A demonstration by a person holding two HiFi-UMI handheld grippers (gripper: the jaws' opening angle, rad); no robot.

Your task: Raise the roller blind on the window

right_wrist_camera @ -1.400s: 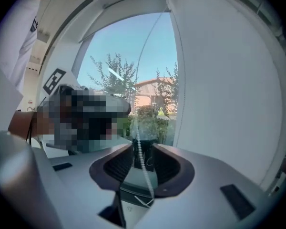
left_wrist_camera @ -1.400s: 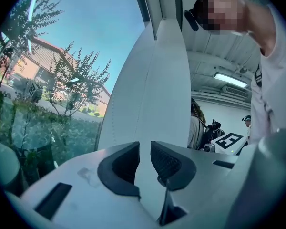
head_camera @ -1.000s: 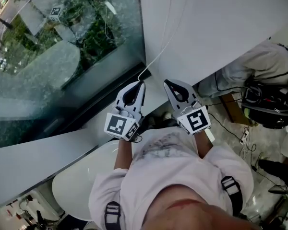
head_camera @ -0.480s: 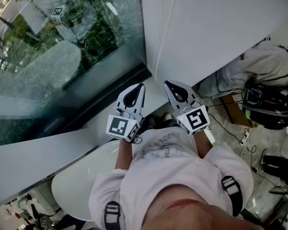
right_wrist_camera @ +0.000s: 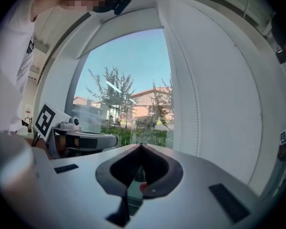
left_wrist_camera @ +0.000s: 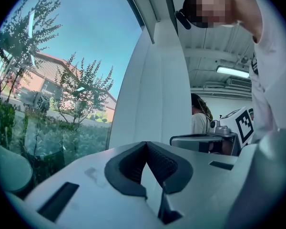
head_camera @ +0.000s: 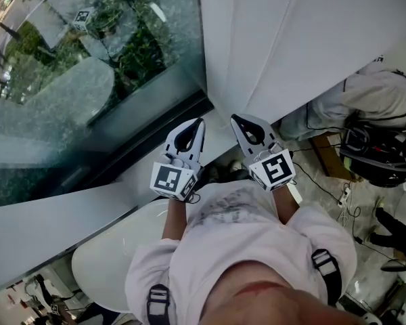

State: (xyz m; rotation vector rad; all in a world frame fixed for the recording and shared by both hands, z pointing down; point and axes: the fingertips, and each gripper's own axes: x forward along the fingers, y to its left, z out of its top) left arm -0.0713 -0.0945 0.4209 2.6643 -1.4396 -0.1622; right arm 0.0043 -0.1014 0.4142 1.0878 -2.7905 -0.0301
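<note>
Jaws together: left gripper (head_camera: 200,121), right gripper (head_camera: 234,118)

The pale floor (head_camera: 328,205) at the right carries loose black cables (head_camera: 313,175), a white power strip (head_camera: 345,192) and a brown wooden object (head_camera: 328,156). A round white table (head_camera: 101,263) stands at lower left.

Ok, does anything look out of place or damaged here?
Nothing looks spilled, broken or askew. One thing is worth noting: the left gripper and the right gripper are both shut on nothing, side by side before the window, while the bead chain hangs free against the white panel.
</note>
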